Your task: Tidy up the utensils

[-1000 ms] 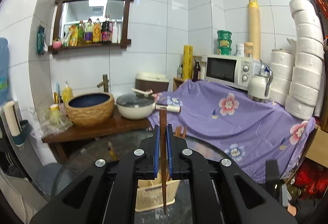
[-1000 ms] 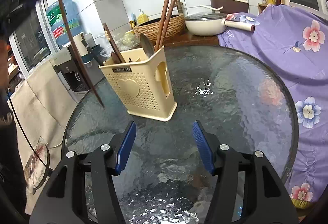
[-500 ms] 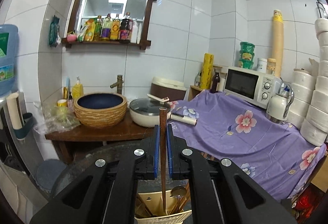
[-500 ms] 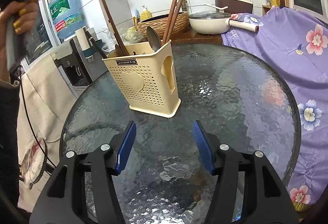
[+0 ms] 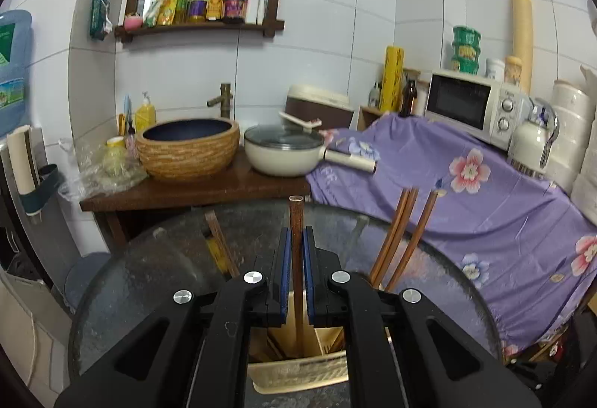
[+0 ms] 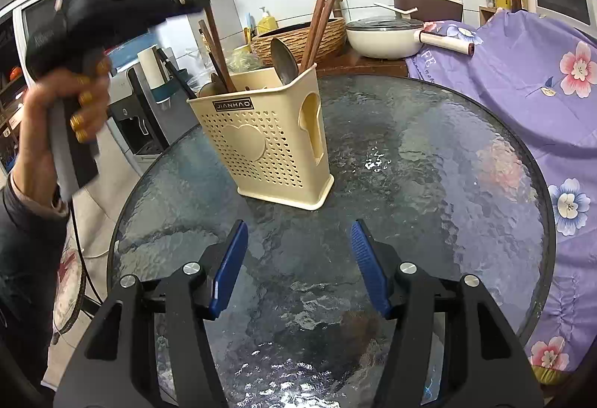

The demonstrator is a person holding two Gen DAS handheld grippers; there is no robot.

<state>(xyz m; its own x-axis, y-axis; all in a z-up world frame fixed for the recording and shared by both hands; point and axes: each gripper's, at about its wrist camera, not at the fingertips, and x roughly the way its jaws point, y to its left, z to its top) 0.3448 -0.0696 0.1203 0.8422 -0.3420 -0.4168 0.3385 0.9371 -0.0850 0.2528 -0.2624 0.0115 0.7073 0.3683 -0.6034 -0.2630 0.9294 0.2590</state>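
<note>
My left gripper [image 5: 294, 244] is shut on a dark wooden chopstick [image 5: 296, 217], held upright with its lower end inside the cream utensil holder [image 5: 298, 370] directly below. In the right wrist view the left gripper [image 6: 194, 3] hovers above the holder [image 6: 261, 143], which stands on the round glass table [image 6: 410, 184] and holds several chopsticks [image 6: 321, 12] and a metal spoon [image 6: 283, 57]. My right gripper [image 6: 298, 266] is open and empty above the table, in front of the holder.
A wooden counter [image 5: 194, 188] behind the table carries a woven basin [image 5: 186, 147] and a lidded white pan [image 5: 283, 150]. A purple floral cloth [image 5: 466, 191] covers the surface at right, with a microwave [image 5: 470, 102] on it.
My left gripper has moved over the holder and lowered, so the chopstick's lower end now sits inside it. The right gripper stays open in much the same place.
</note>
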